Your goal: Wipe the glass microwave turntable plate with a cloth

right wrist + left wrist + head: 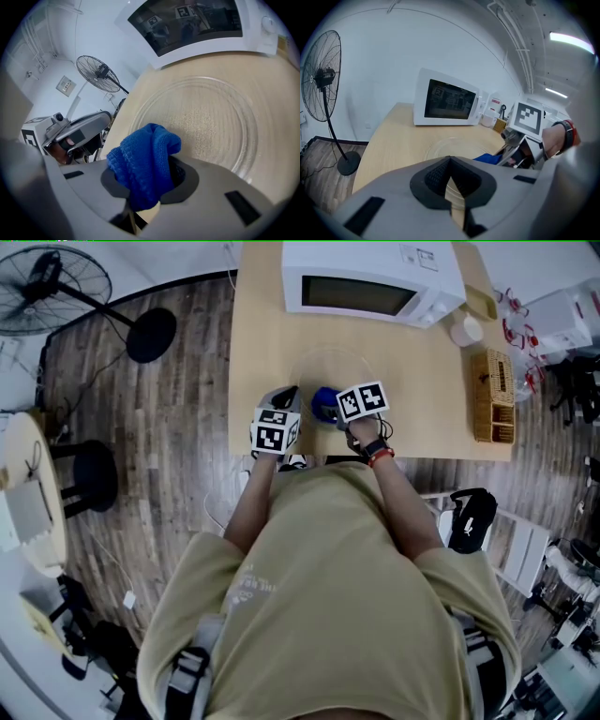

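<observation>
The cloth (145,161) is bright blue with a ribbed knit. The turntable plate (220,117) is clear glass with faint concentric rings, and the pale tan worktop (262,352) shows through it. The microwave (370,282) is white with a dark window. The left gripper (451,187) and right gripper (140,199) are grey with black-lined fingers, and each carries black-and-white square markers (362,401). The floor (178,446) is grey-brown wood grain.

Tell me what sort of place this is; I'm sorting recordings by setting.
Probably a lab or test room rather than a home kitchen: a microwave stands alone on a plain wooden table, with a pedestal fan beside it.
</observation>
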`<state>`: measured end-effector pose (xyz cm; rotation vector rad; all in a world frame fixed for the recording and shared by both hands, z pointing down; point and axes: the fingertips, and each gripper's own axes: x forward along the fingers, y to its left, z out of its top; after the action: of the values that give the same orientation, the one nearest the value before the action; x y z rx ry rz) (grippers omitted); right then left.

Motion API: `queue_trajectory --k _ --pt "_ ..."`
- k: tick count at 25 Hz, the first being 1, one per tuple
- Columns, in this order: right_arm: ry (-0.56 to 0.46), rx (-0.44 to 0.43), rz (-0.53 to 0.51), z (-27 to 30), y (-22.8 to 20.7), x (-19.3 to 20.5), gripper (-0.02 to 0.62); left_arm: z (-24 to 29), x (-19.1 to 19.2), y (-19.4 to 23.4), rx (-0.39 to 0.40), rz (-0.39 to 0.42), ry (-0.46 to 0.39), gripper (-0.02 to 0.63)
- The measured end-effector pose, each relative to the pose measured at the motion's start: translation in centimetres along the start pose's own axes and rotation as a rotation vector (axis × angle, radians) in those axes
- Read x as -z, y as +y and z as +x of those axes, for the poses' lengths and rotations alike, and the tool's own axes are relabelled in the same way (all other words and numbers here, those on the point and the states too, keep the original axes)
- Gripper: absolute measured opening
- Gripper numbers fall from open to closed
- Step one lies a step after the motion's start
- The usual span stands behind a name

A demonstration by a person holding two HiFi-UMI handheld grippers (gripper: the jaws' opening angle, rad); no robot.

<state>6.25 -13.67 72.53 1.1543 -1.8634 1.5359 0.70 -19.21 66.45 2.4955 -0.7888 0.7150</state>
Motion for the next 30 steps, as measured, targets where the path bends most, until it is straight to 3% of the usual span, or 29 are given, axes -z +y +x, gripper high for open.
queue_trajectory --k 30 --pt "-0.134 0.09 0.201 -6.8 -7.9 2.4 0.11 4.1 -0.9 -5.9 0.116 0.074 0.035 0.018"
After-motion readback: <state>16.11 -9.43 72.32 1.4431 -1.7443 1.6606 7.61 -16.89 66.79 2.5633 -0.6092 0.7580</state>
